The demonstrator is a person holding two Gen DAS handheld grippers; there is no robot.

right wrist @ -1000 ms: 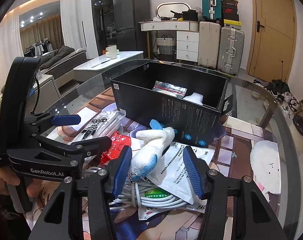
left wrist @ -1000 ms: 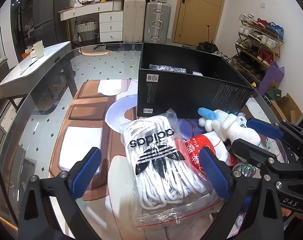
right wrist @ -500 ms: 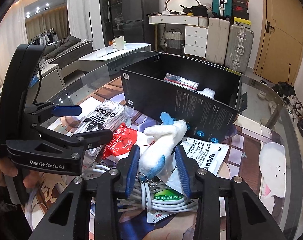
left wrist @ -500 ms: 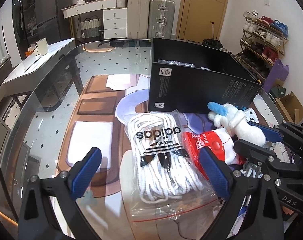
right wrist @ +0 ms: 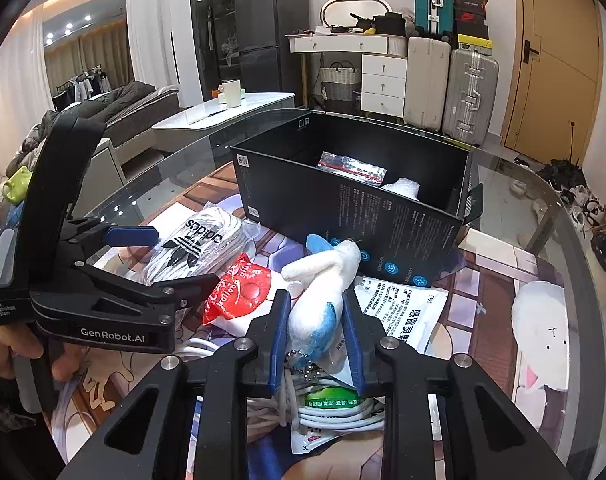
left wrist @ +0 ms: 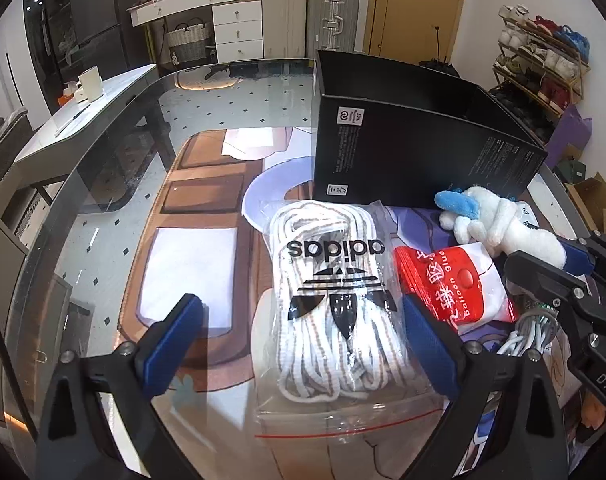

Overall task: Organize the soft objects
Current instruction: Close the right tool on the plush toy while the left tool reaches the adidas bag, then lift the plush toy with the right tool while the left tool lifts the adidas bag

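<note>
In the left wrist view, my left gripper (left wrist: 303,344) stands spread wide at the bottom of the frame, a clear bag of white laces (left wrist: 335,304) lying between its pads on the glass worktop (left wrist: 115,216). The black box (left wrist: 415,152) sits upper right of centre.

In the right wrist view, my right gripper (right wrist: 316,334) at lower centre is closing, its blue pads pinching the white and blue plush toy (right wrist: 323,280), just below the box (right wrist: 343,208).
</note>
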